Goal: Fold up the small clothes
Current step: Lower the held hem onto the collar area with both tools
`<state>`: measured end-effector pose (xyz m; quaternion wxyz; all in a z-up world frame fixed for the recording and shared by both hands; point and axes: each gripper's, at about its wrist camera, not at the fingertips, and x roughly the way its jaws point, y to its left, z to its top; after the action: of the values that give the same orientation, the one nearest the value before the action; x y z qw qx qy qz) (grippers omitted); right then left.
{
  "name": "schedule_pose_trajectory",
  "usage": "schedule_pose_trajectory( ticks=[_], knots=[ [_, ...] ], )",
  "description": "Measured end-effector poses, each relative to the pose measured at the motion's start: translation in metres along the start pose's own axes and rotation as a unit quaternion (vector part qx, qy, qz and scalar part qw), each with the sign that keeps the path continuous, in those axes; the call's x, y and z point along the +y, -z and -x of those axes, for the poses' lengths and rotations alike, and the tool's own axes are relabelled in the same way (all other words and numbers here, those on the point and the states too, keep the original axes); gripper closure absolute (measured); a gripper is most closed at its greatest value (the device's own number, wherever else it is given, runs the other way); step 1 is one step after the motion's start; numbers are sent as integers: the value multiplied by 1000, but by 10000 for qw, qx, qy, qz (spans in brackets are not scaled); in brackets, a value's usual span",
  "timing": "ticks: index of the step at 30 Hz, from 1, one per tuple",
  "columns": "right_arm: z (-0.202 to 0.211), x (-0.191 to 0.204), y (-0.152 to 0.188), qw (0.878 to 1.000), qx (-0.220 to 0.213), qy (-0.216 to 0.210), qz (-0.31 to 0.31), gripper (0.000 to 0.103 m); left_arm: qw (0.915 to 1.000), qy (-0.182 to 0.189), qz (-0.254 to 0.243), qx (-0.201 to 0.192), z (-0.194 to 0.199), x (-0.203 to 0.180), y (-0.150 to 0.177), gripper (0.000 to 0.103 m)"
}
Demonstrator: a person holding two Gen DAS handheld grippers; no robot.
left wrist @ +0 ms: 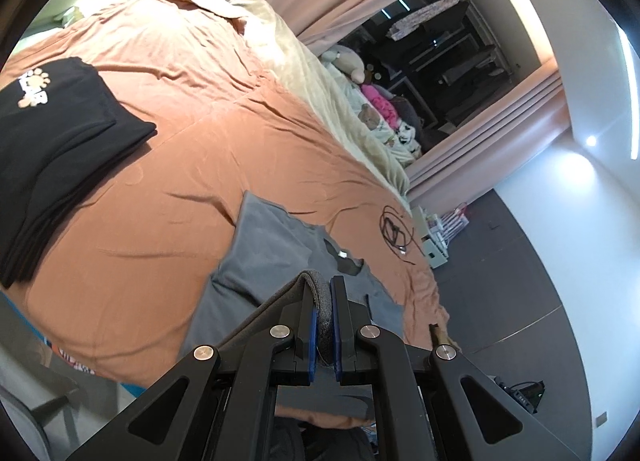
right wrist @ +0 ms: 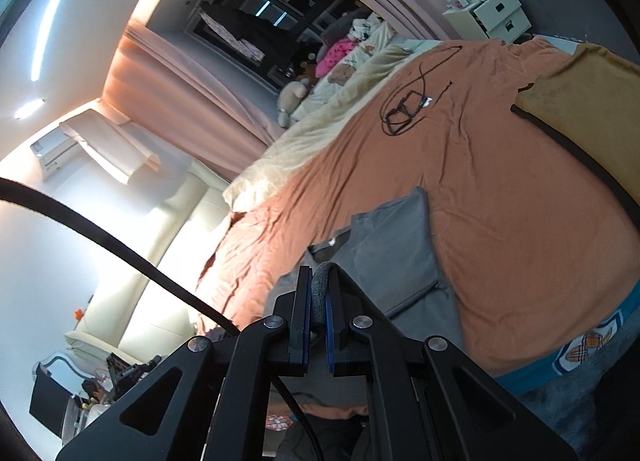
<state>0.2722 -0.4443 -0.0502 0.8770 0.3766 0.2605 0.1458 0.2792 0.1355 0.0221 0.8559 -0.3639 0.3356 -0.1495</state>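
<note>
Grey cotton, a small T-shirt [left wrist: 276, 261], lies on the rust-orange bedsheet [left wrist: 160, 189] near the bed's near edge, collar and label facing up, part of it already doubled over. The left claw [left wrist: 324, 325] is pinched tight on a rolled grey hem of that shirt, and the right claw [right wrist: 318, 301] is likewise clamped on another bunched edge of it, so each holds one corner. Gripping two corners at once seems meant to keep the edge taut and level while it is carried across the shirt for a fold; slack between them would wrinkle the crease. Beyond the shirt, further from the near edge, a coiled black cable [right wrist: 408, 105] rests on the sheet, well apart. To the shirt's left in the left wrist view sits a folded black garment with a paw-print logo [left wrist: 60, 133], probably set aside as finished. A mustard-yellow cushion [right wrist: 588, 109] lies off to the right.
</note>
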Motion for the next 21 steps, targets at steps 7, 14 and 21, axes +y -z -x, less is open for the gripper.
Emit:
schedule_pose_trajectory(
  ticks=[7,14,21],
  knots=[
    [-31,8,-26,9993,193,329,15,101,9996,-238,-21,172,-46,-2,-28,97],
    [-59,18,-44,9977,374,563,-8,101,9983,-468,-6,351,-92,4,-52,97],
    [-95,17,-62,9948,534,861,-117,101,9951,-800,10,580,-144,16,-72,97]
  ],
)
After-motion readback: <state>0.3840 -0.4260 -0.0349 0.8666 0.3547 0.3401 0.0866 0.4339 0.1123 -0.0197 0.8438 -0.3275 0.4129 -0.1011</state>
